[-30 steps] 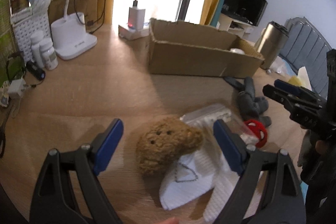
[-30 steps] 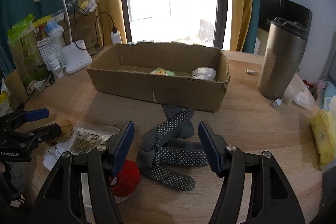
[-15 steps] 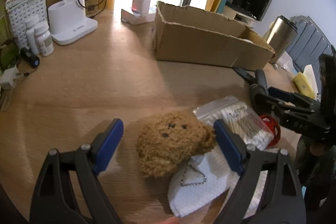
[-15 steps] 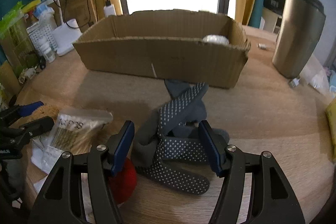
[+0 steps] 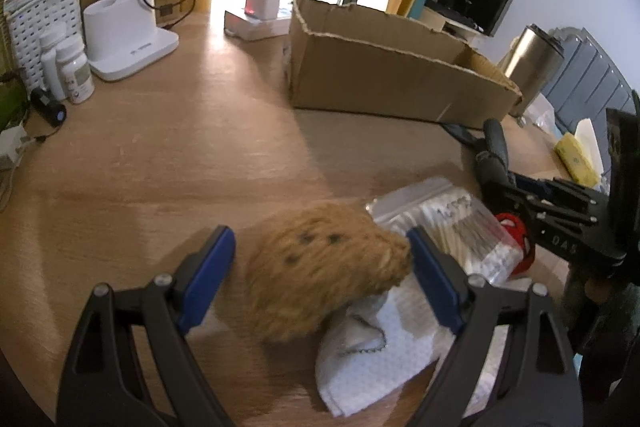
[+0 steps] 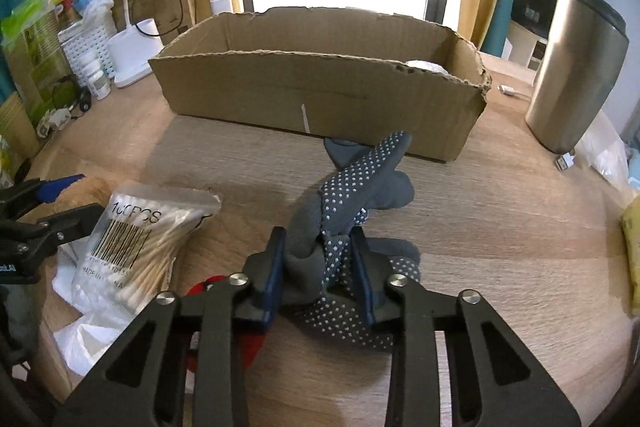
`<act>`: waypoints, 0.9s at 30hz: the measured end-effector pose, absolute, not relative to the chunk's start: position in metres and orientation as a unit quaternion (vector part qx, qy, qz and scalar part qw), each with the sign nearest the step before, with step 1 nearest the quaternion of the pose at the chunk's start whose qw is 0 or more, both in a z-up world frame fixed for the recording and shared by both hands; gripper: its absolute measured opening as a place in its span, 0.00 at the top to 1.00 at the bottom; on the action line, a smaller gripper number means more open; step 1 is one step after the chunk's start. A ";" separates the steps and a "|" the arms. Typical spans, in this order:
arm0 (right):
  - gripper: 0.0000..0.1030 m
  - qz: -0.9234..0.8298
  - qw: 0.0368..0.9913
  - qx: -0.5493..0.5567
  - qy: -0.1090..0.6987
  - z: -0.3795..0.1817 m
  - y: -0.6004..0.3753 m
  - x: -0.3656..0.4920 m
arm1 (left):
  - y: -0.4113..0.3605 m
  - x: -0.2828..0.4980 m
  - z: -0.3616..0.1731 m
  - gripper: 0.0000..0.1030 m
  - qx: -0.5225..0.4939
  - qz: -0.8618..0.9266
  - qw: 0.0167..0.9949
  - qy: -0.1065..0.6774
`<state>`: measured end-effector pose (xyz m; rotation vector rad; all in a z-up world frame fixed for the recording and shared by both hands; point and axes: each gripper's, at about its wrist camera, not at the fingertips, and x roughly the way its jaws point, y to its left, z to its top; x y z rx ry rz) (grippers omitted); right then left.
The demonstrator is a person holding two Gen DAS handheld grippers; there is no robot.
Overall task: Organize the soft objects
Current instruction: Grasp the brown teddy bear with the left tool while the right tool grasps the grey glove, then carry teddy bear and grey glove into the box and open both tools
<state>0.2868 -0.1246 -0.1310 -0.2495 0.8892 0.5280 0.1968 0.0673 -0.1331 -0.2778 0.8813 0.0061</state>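
Note:
A brown plush toy (image 5: 320,263) lies on the wooden table between the fingers of my open left gripper (image 5: 320,259), partly on a white cloth (image 5: 380,355). My right gripper (image 6: 320,263) is shut on grey dotted gloves (image 6: 360,195) lying in front of an open cardboard box (image 6: 320,95); the box also shows in the left wrist view (image 5: 384,75). A red soft toy (image 6: 224,331) lies partly hidden under my right gripper's left finger; it also shows in the left wrist view (image 5: 516,227).
A clear bag of cotton swabs (image 6: 140,239) lies left of the gloves. A steel tumbler (image 6: 576,75) stands right of the box. A white lamp base (image 5: 128,39), pill bottles (image 5: 76,71) and a white basket (image 5: 32,27) stand at the far left.
My right gripper has moved down and closed on the grey gloves. My left gripper has moved forward around the plush toy and stays open.

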 end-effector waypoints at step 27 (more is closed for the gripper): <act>0.71 0.259 0.889 -0.100 0.363 -0.082 -0.143 0.262 | 0.057 0.176 -0.098 0.36 -0.117 -0.008 0.915 0.386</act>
